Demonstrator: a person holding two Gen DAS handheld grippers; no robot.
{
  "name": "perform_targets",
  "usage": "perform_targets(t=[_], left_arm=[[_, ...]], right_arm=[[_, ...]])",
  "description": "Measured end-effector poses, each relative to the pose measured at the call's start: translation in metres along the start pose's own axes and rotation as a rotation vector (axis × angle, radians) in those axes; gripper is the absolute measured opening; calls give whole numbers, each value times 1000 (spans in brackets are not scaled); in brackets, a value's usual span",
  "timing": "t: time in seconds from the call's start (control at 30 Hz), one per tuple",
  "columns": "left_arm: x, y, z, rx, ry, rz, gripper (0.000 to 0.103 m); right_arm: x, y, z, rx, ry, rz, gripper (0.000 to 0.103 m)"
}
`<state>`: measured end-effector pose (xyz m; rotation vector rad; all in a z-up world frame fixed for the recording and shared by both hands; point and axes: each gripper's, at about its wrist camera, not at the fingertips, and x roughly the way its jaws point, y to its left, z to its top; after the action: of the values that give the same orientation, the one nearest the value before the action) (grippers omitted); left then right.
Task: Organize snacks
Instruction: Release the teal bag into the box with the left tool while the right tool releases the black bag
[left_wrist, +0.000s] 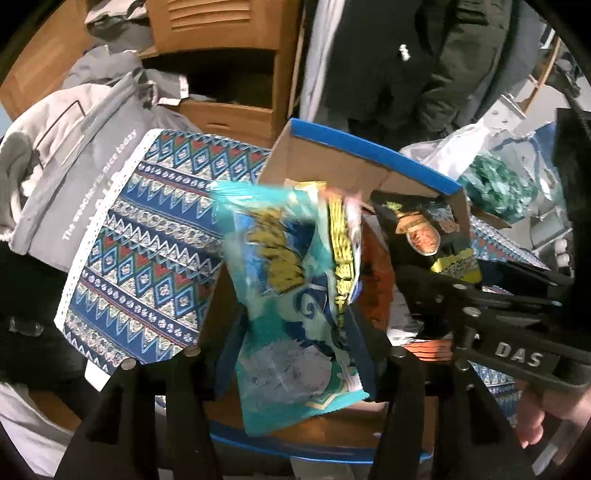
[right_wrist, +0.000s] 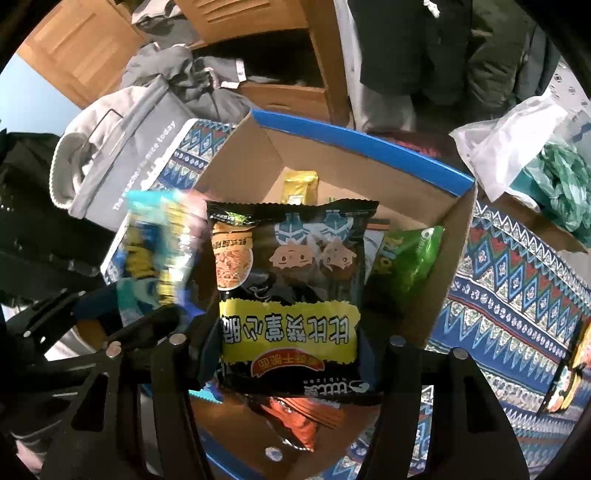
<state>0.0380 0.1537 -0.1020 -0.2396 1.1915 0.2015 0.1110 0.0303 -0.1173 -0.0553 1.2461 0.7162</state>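
Note:
My left gripper is shut on a teal and blue snack bag, held over the near edge of a cardboard box with a blue rim. The bag shows blurred in the right wrist view. My right gripper is shut on a black snack bag with a yellow band, held above the same box; it also shows in the left wrist view. Inside the box lie a green bag, a gold packet and an orange packet.
The box stands on a blue patterned cloth. A grey bag with white lettering lies at the left. A clear plastic bag holding green things sits at the right. A wooden cabinet stands behind. Another snack packet lies at the far right.

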Motion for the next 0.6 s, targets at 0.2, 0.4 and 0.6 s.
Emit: perform_targets(t=[0.2, 0.4, 0.6], left_arm=[[-6, -3, 1, 5, -13, 12, 71], [-16, -16, 3, 26, -35, -6, 76], [-18, -34, 3, 32, -32, -53, 76]], right_arm=[[-12, 1, 1, 2, -33, 4, 73], [-31, -6, -1, 18, -68, 0, 74], [-49, -29, -13, 49, -92, -27, 74]])
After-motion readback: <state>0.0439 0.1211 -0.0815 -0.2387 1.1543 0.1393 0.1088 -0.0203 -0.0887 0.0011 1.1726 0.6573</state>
